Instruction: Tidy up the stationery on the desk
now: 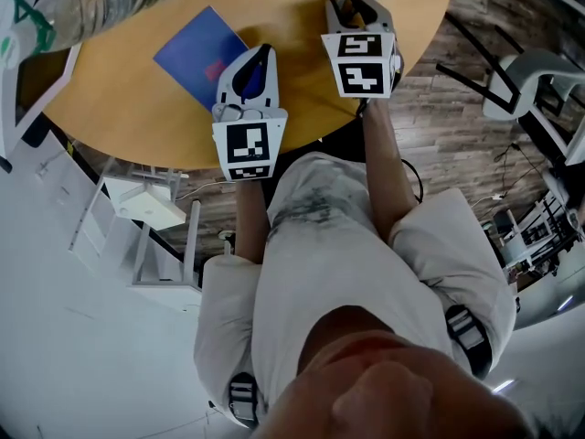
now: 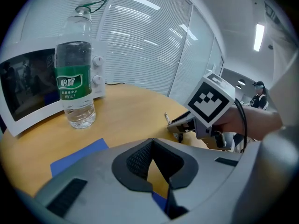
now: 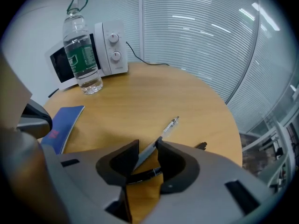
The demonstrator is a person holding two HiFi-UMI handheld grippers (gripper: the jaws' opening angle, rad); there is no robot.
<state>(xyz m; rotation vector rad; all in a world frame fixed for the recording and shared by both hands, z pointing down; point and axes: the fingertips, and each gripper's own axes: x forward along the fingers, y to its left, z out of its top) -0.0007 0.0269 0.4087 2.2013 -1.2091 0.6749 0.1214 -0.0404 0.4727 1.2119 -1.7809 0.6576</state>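
My right gripper (image 3: pixel 148 143) has its fingers spread around the clear pen (image 3: pixel 169 125), which lies well apart from the blue notebook (image 3: pixel 60 125) with a black pen (image 3: pixel 145 174) just beside it. Closing here, I might pinch both or flick one off the table (image 3: pixel 205 101). My left gripper (image 2: pixel 152 141), fingertips pressed together on nothing, hovers over the notebook.

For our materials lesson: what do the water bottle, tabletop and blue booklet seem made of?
Water bottle: clear glossy plastic, see-through walls.
Tabletop: wood or wood-look laminate, smooth, soft sheen.
Blue booklet: probably paper or card, matt, thin flat cover.
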